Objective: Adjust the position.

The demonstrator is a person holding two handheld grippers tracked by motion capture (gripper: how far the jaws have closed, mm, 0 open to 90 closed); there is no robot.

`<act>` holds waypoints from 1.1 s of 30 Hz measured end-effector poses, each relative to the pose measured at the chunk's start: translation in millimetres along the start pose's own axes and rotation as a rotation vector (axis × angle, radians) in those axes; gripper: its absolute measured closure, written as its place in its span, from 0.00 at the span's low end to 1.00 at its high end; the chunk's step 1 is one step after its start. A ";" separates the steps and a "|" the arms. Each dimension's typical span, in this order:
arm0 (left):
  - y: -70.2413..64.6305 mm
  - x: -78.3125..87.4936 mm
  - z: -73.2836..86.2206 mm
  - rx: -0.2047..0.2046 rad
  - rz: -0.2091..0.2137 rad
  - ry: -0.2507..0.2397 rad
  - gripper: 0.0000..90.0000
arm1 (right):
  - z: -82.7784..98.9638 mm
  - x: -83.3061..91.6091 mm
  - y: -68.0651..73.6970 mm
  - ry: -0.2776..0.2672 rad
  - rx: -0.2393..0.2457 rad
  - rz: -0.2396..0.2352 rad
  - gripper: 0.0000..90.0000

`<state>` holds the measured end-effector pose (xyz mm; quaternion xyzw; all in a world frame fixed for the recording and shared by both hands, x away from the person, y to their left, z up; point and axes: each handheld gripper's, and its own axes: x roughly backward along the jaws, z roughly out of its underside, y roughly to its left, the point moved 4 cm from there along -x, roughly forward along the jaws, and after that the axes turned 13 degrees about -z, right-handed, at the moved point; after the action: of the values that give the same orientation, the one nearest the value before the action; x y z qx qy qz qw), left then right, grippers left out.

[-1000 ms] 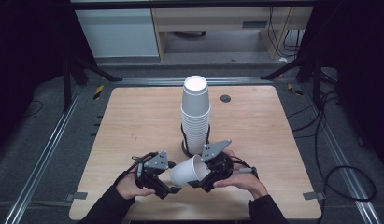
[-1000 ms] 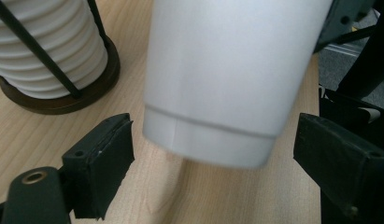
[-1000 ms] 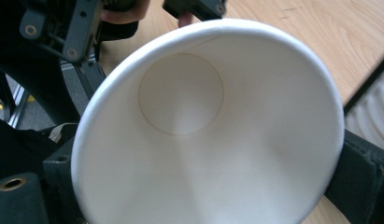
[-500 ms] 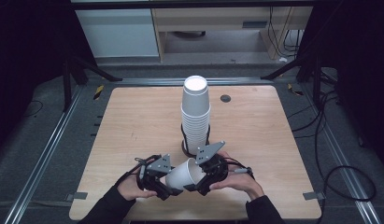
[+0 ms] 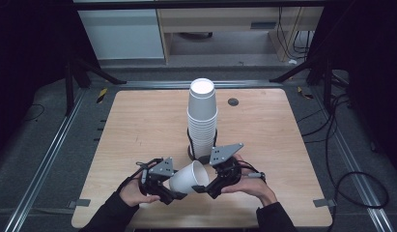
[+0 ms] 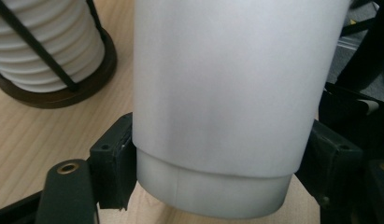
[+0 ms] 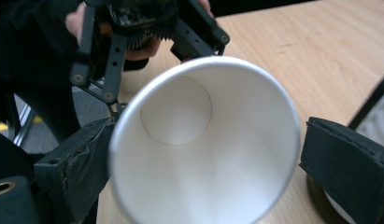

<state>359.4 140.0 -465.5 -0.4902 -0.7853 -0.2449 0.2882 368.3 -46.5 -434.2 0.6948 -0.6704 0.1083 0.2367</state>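
A white paper cup (image 5: 189,178) lies sideways in the air near the table's front edge, between my two grippers. My left gripper (image 5: 176,187) is shut on the cup (image 6: 227,93) near its base, one jaw pressing each side. The cup's open mouth (image 7: 203,149) faces my right gripper (image 5: 203,182). That gripper (image 7: 208,168) is open and straddles the rim: one jaw touches it, the other stands a little clear. My left gripper (image 6: 217,172) hides the cup's bottom from above.
A tall stack of white cups (image 5: 202,116) stands upside down in a black wire holder (image 6: 63,93) just behind the grippers, at the middle of the wooden table (image 5: 138,125). A small dark grommet (image 5: 233,102) sits at the back right.
The cup and the right gripper have shifted slightly left, toward the left gripper. The left hand has stayed almost still.
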 end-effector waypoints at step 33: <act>1.9 20.1 -15.5 0.120 -0.017 -0.240 0.26 | -1.6 5.5 -1.9 -0.230 -0.084 -0.073 0.06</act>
<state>357.3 143.0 -440.3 -0.4912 -0.8315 -0.1394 0.2189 370.9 -50.6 -430.6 0.7161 -0.6714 -0.0091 0.1907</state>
